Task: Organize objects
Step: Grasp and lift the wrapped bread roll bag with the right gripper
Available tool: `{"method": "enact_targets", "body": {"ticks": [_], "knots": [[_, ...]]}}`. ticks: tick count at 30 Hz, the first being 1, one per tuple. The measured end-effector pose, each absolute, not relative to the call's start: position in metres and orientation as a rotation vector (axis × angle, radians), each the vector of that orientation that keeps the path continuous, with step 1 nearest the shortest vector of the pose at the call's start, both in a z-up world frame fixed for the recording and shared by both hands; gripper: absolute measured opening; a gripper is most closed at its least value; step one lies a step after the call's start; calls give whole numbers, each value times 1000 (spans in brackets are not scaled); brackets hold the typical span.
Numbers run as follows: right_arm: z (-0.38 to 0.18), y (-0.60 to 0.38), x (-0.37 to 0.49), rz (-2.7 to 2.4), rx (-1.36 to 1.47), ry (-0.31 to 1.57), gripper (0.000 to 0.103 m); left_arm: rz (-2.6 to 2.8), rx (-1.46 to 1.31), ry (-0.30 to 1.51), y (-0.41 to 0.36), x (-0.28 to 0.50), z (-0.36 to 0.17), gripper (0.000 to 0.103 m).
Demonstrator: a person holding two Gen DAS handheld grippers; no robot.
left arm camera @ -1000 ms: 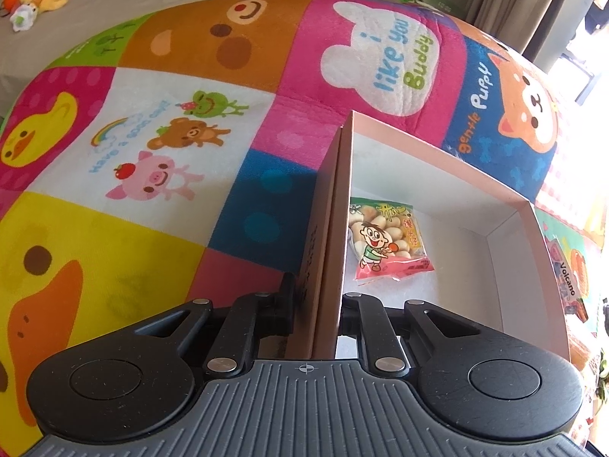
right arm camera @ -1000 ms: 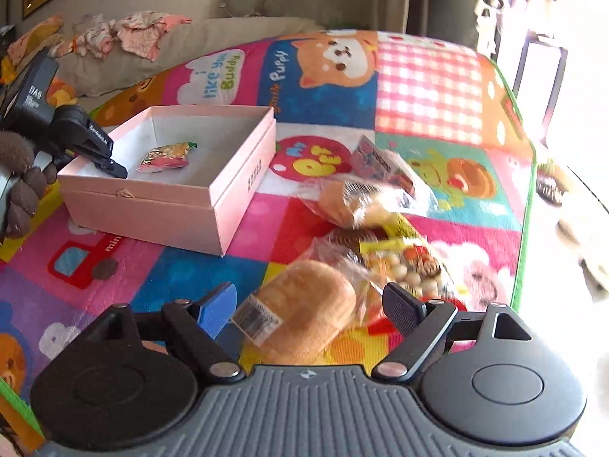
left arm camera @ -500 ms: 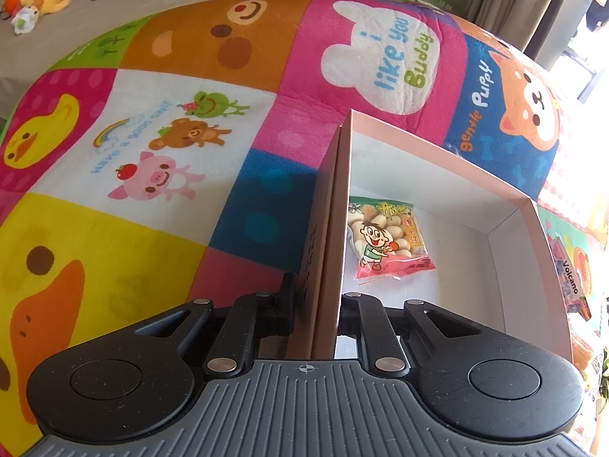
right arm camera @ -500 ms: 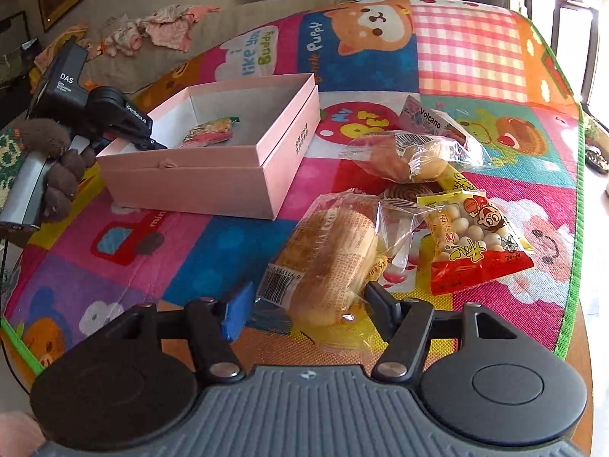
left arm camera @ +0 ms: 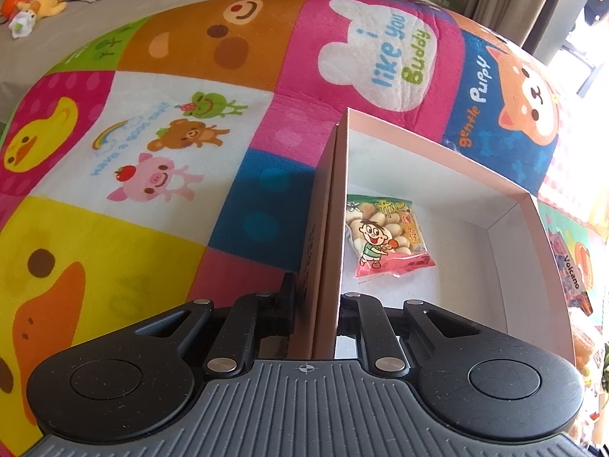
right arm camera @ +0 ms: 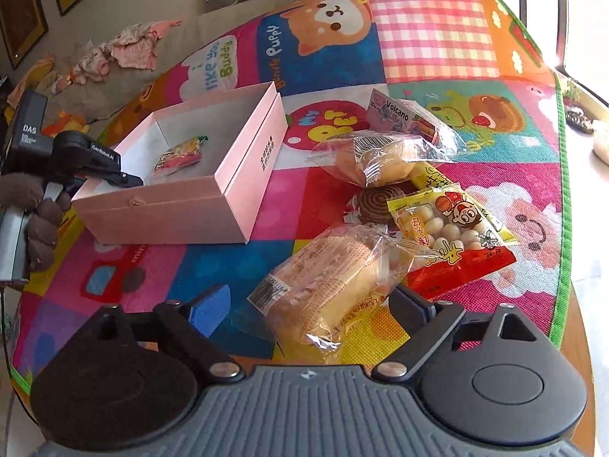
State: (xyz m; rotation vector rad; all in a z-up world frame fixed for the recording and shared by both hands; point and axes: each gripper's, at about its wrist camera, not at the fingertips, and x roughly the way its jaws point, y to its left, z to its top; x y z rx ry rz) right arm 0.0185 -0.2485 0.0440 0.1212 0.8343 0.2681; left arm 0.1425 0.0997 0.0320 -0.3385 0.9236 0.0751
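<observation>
Pink cardboard box [right arm camera: 198, 190], white inside, open on the patchwork animal mat [right arm camera: 437, 38]; one small snack packet [left arm camera: 384, 234] lies on its floor. Left gripper [left arm camera: 316, 304] is clamped on the box's near wall. Right gripper [right arm camera: 308, 304], jaws just opened wide, straddles a clear-wrapped bread loaf [right arm camera: 327, 285] near the right-hand snack pile, pads not pressing.
</observation>
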Motion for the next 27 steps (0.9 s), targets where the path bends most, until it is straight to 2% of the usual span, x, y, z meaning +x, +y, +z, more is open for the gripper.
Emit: {"method": "enact_targets", "body": {"ticks": [7,12,22,27], "knots": [[32,-236,27,241,13,818,84,-39,-134,959,91,138,35,16],[35,-236,22,264,-13,797,71,-29,-93,955,90,130,36,14],[60,-247,-11,377,-83,840,65,6,-159,943,94,131,34,12],[97,-236,-28,471,-94,765,65,4,-179,942,96,131,33,13]]}}
